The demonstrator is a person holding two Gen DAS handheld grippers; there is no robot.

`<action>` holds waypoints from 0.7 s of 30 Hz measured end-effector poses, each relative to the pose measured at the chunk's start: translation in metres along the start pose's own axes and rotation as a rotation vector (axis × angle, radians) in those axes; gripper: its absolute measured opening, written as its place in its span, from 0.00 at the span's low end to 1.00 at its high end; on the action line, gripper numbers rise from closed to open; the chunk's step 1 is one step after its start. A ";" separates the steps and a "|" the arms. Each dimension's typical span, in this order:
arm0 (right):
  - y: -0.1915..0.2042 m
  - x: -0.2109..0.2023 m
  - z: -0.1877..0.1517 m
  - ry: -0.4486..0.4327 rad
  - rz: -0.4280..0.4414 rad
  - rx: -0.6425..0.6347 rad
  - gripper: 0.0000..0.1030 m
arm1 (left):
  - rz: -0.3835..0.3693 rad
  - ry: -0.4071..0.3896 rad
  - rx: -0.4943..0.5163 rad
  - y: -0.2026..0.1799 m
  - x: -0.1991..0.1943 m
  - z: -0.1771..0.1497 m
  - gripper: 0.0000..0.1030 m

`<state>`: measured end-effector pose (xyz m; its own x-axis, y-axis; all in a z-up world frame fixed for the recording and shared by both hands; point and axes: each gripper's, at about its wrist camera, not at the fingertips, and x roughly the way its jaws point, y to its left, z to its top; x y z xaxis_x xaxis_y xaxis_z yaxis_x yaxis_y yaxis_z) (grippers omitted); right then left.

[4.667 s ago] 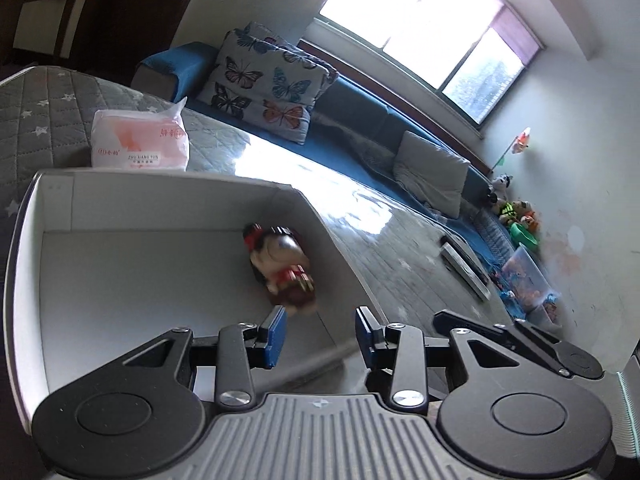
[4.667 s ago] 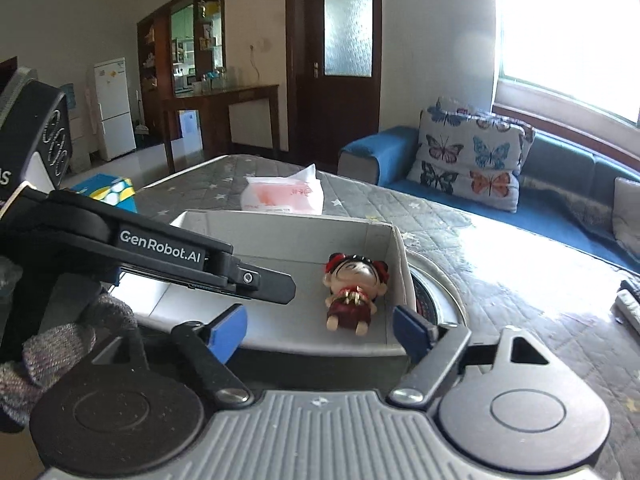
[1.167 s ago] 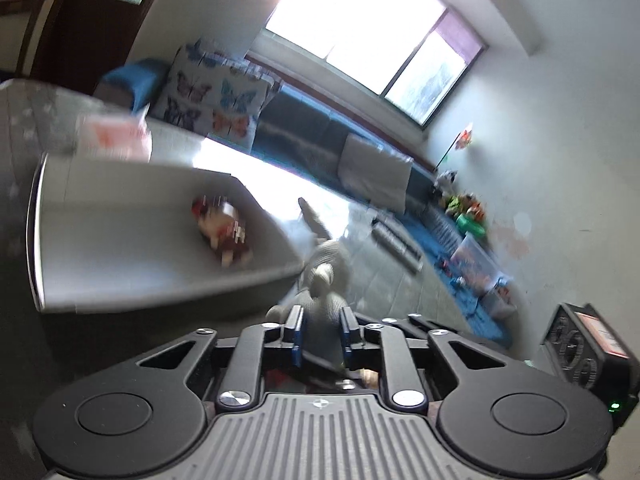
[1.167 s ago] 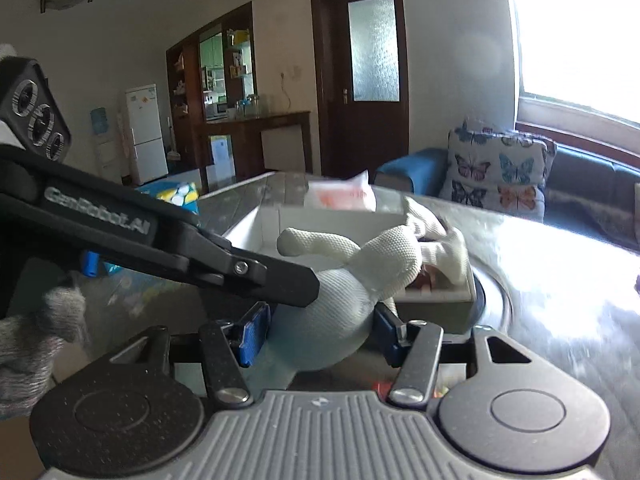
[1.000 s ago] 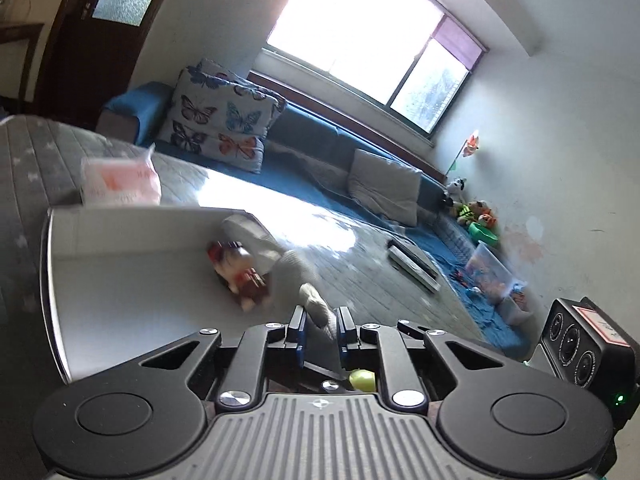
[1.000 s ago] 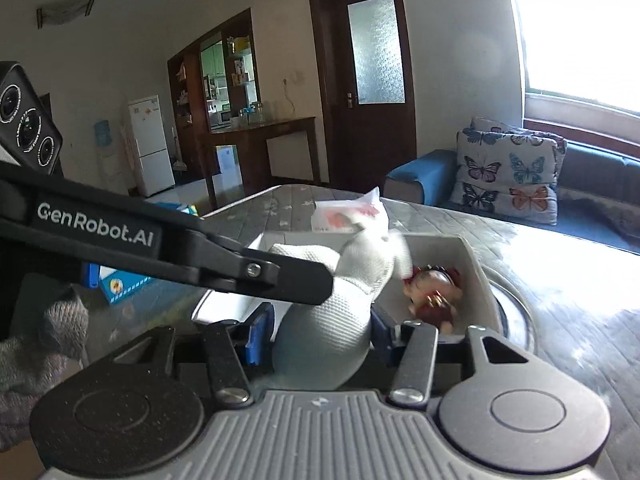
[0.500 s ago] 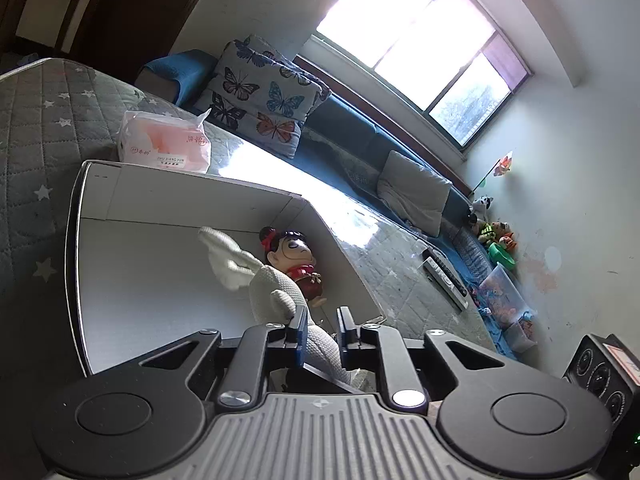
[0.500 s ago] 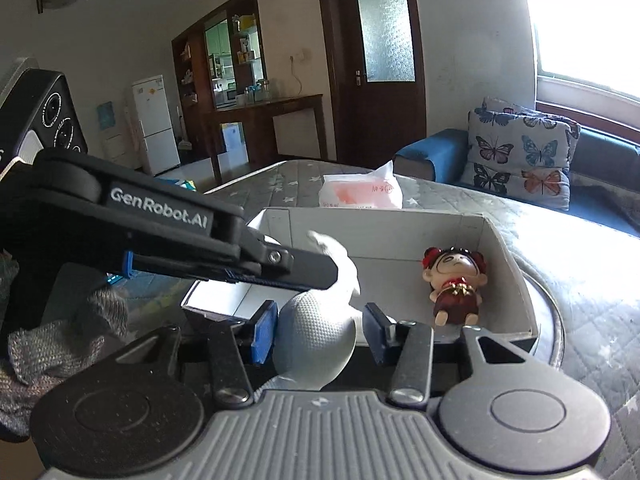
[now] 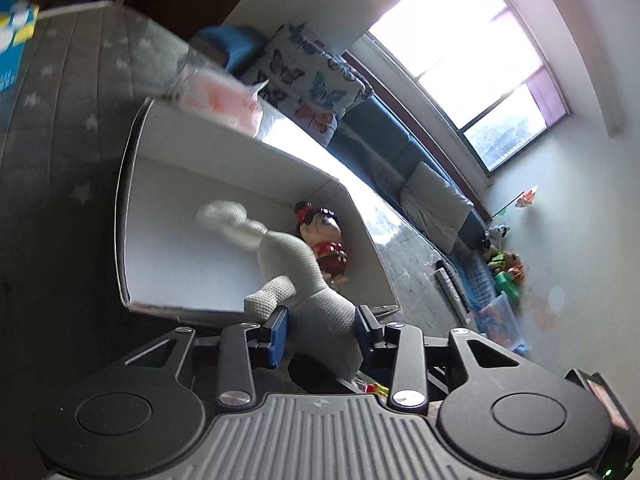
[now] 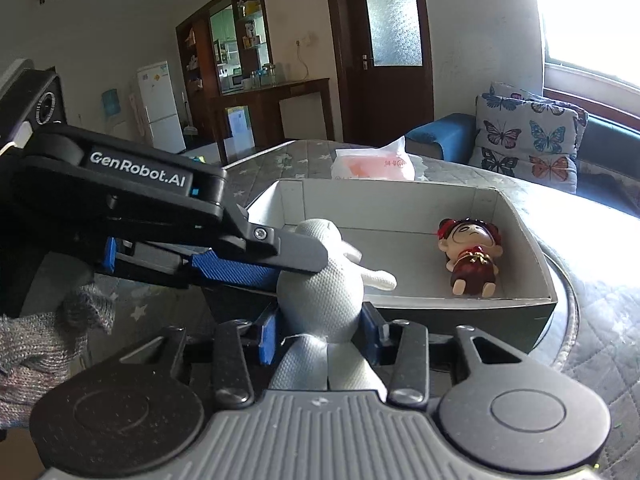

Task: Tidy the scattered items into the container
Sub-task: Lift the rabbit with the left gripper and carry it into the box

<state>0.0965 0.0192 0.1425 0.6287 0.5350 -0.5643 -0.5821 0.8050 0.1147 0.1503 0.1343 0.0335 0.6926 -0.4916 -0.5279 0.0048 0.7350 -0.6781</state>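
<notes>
A white knitted plush toy [image 9: 296,272] hangs over the near edge of the white box [image 9: 132,184]; it also shows in the right wrist view [image 10: 320,292]. My left gripper [image 9: 322,330] has opened, its blue pads standing apart beside the toy. My right gripper [image 10: 318,334] is shut on the toy's body. A red-dressed doll [image 9: 324,236] lies inside the box by its right wall, also seen in the right wrist view [image 10: 470,256]. The left gripper's arm [image 10: 160,216] crosses the right wrist view beside the box [image 10: 520,220].
A pink tissue pack [image 10: 374,164] lies behind the box on the grey star-patterned quilt [image 9: 60,120]. A blue carton [image 9: 12,52] sits at the far left. A blue sofa with butterfly cushions [image 10: 532,140] stands beyond.
My left gripper's jaws have spread from tightly shut on the plush toy to apart. The toy has come lower over the box's near edge, with the right gripper still clamped on it.
</notes>
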 end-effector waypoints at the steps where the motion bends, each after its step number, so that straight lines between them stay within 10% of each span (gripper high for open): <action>1: 0.001 -0.001 0.000 -0.001 -0.004 -0.009 0.40 | -0.010 0.012 -0.014 0.002 0.001 0.000 0.40; 21: -0.016 0.058 0.066 0.028 -0.050 -0.182 0.39 | -0.066 -0.094 -0.110 0.024 0.040 0.071 0.37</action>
<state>0.1761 0.0544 0.1622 0.6462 0.4856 -0.5887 -0.6356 0.7695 -0.0630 0.2294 0.1656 0.0327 0.7582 -0.4874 -0.4332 -0.0229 0.6441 -0.7646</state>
